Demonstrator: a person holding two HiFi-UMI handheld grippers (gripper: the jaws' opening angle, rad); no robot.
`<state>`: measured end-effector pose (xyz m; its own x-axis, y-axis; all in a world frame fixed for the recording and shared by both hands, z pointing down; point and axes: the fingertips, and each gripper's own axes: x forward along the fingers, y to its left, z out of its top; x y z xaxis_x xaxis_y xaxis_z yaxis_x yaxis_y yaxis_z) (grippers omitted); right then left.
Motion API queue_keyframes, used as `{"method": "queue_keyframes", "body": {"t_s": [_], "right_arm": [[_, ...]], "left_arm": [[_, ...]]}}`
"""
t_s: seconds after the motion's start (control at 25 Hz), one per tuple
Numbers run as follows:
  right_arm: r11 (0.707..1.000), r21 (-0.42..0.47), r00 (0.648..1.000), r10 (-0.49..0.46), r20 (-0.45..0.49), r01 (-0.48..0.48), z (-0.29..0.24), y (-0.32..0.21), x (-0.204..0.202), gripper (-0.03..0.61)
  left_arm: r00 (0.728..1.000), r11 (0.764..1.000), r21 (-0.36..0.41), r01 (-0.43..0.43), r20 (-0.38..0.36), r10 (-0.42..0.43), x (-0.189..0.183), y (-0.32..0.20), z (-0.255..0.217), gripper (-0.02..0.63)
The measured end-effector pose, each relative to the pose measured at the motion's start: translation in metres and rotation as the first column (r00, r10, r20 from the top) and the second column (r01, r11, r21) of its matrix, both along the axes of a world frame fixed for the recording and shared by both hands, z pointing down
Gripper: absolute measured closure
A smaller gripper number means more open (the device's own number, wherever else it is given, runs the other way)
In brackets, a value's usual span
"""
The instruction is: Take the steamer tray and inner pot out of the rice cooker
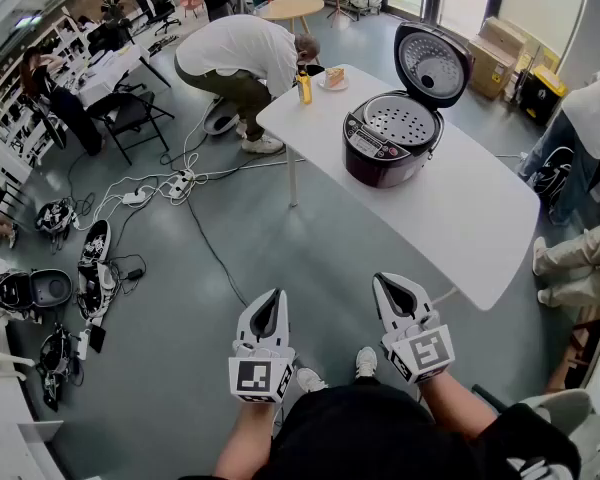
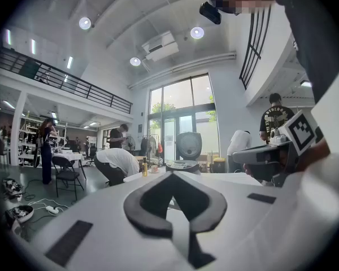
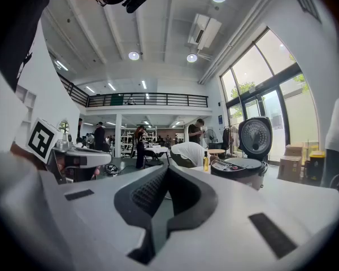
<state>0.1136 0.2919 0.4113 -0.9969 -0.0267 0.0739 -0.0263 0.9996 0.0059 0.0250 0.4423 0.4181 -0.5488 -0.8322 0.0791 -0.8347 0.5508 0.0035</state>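
A dark rice cooker (image 1: 392,140) stands on the white table (image 1: 460,218) with its lid (image 1: 433,63) raised. A perforated silver steamer tray (image 1: 401,120) lies in its mouth; the inner pot below is hidden. Both grippers hover over the floor well short of the table. My left gripper (image 1: 267,302) is shut and empty, and so is my right gripper (image 1: 392,284). The left gripper view shows the cooker (image 2: 183,164) far ahead past the closed left gripper (image 2: 173,176). In the right gripper view it (image 3: 240,168) sits ahead to the right of the right gripper (image 3: 165,171).
A yellow bottle (image 1: 305,85) and a small plate (image 1: 333,80) sit at the table's far end. A person in a white shirt (image 1: 242,53) bends over beside that end. Cables and a power strip (image 1: 180,184) trail across the floor at left. Seated legs (image 1: 580,258) are at right.
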Motion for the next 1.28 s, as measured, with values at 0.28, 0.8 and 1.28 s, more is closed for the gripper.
{"method": "queue_keyframes", "body": {"t_s": [0.28, 0.8, 1.28], "right_arm": [[1.000, 0.019, 1.000, -0.002, 0.005, 0.002, -0.005, 0.007, -0.006, 0.581], [0.993, 0.078, 0.995, 0.085, 0.058, -0.089, -0.006, 0.050, -0.026, 0.354], [0.981, 0.074, 0.983, 0.178, 0.051, -0.182, 0.006, 0.022, -0.066, 0.201]], "left_arm": [[1.000, 1.000, -0.003, 0.004, -0.014, -0.004, -0.006, 0.009, -0.002, 0.620], [0.997, 0.996, -0.033, -0.083, -0.013, 0.082, -0.032, 0.041, 0.007, 0.480], [0.993, 0.993, -0.040, -0.115, -0.019, 0.114, -0.084, 0.021, 0.014, 0.187]]}}
